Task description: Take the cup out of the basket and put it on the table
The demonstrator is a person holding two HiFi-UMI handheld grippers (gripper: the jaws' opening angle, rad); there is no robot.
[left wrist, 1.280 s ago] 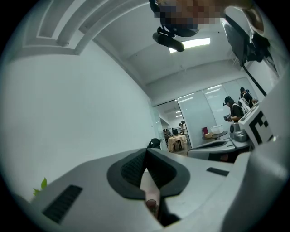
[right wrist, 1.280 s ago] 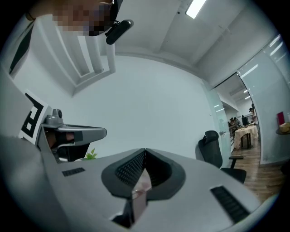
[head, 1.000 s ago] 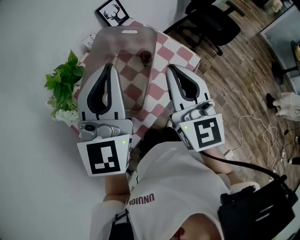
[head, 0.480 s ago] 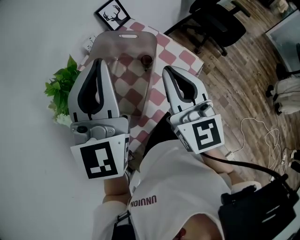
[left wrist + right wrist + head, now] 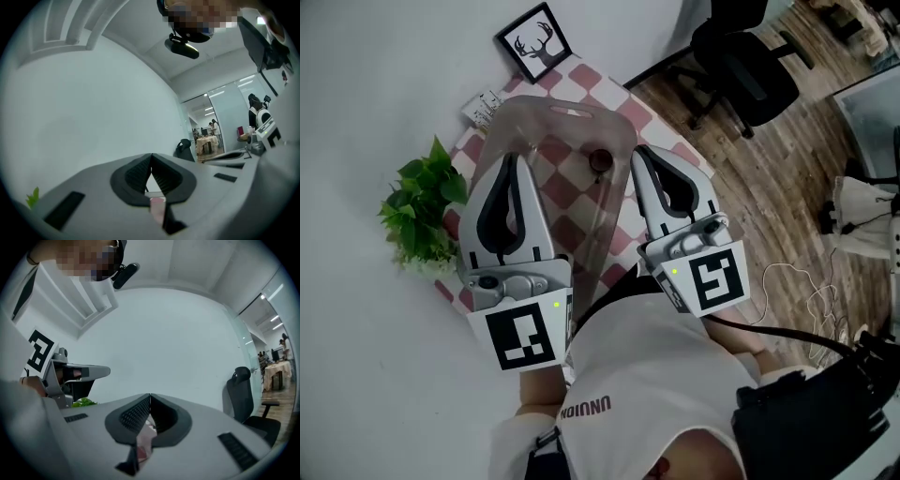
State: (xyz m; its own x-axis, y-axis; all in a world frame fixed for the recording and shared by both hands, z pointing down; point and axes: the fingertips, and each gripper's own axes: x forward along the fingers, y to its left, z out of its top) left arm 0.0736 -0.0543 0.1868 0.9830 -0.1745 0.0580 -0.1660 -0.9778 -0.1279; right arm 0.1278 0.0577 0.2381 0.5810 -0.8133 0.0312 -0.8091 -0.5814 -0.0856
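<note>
There are 2 grippers: 1 left gripper (image 5: 512, 159) and 1 right gripper (image 5: 639, 152). Also in view are 1 basket (image 5: 534, 114), 1 cup (image 5: 600, 160), 1 table (image 5: 586, 77) with a checked top, 1 plant (image 5: 417, 211), 1 framed picture (image 5: 534, 42) and 1 office chair (image 5: 745, 66).

White wall (image 5: 366, 103), wood floor (image 5: 773, 192), office chair (image 5: 748, 67)

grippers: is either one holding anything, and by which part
Nothing is held. The left gripper and the right gripper are both shut and empty; the cup sits untouched in the basket.
</note>
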